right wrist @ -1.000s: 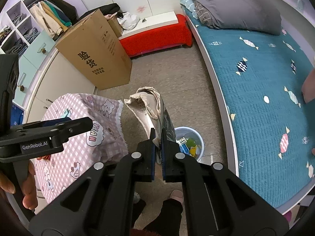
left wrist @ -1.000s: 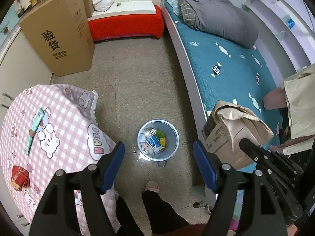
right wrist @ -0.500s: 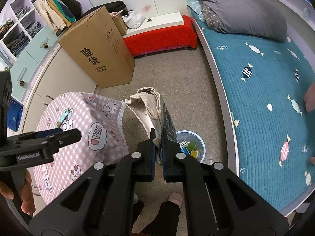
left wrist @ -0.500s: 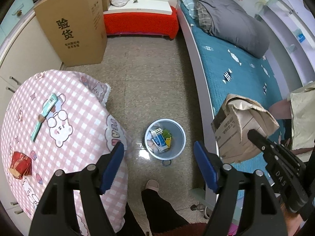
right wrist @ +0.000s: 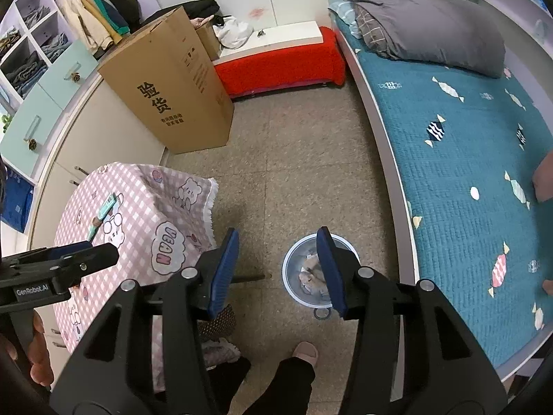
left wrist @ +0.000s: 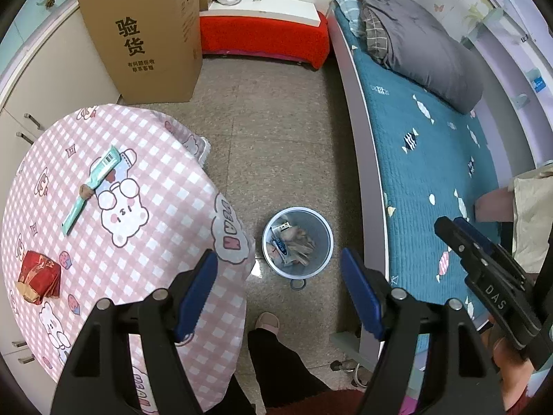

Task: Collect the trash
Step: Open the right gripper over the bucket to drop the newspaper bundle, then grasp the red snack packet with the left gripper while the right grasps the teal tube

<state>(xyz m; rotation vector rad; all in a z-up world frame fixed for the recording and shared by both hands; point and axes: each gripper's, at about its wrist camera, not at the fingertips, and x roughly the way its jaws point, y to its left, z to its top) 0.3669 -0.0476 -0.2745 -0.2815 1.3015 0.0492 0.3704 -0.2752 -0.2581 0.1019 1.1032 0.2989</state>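
Below the right gripper (right wrist: 278, 271), whose empty jaws were opening, sat the bin (right wrist: 293, 297) holding crumpled paper (left wrist: 299, 242); the left gripper (left wrist: 278, 290) gaped empty.

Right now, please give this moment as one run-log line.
right gripper: opening, empty | crumpled paper bag: in bin | left gripper: open, empty | table: red wrapper, teal packet

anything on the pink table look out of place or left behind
Yes. Two bits of litter lie on the pink checked table: a crumpled red wrapper near its left edge and a long teal packet lying askew across the bear print. Both sit apart from the bin on the floor, which already holds trash.
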